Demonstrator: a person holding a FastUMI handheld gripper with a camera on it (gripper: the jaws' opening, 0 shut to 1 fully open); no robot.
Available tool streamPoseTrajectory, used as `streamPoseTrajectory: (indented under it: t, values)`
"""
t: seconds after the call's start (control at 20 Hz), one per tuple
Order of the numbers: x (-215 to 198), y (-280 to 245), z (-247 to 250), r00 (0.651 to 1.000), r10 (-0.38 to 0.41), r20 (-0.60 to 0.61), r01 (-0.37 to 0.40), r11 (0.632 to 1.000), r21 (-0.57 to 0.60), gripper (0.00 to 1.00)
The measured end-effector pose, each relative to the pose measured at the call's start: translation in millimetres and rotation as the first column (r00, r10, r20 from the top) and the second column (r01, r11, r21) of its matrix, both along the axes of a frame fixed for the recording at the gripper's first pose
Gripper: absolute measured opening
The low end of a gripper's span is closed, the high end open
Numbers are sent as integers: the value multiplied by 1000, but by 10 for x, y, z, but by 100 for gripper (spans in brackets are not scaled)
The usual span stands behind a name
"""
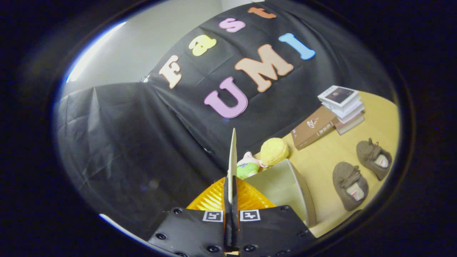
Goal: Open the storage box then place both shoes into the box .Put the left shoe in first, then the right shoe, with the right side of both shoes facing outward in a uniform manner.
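My gripper (231,187) is shut on the thin pale lid (233,153) of the storage box, which I see edge-on, rising from between the orange fingers (214,198). The beige storage box (285,185) stands open just right of the fingers, and its inside looks bare. Two brown slip-on shoes lie on the yellow table beyond the box to the right. The nearer shoe (350,185) and the farther shoe (374,158) lie side by side with a gap between them, openings up. The view is tilted.
A plush toy (248,166) with a yellow round part (274,151) sits behind the box by the black cloth wall. A brown flat carton (313,127) and a stack of books (343,107) stand at the table's far side, beyond the shoes.
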State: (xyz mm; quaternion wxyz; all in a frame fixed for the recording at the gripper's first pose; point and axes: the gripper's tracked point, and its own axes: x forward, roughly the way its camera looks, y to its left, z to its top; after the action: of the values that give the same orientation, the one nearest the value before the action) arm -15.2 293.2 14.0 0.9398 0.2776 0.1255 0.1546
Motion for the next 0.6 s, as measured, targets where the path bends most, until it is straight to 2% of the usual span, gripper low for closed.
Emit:
streamPoseTrajectory:
  t: [0.2,0.45,0.6]
  values:
    - [28,432,197,1000,22,4,-21,988,-151,4]
    - [-100,1144,228,994,107,-8,-107,987,-122,5]
    - [-168,1559,158,985,174,-17,-175,977,-123,27]
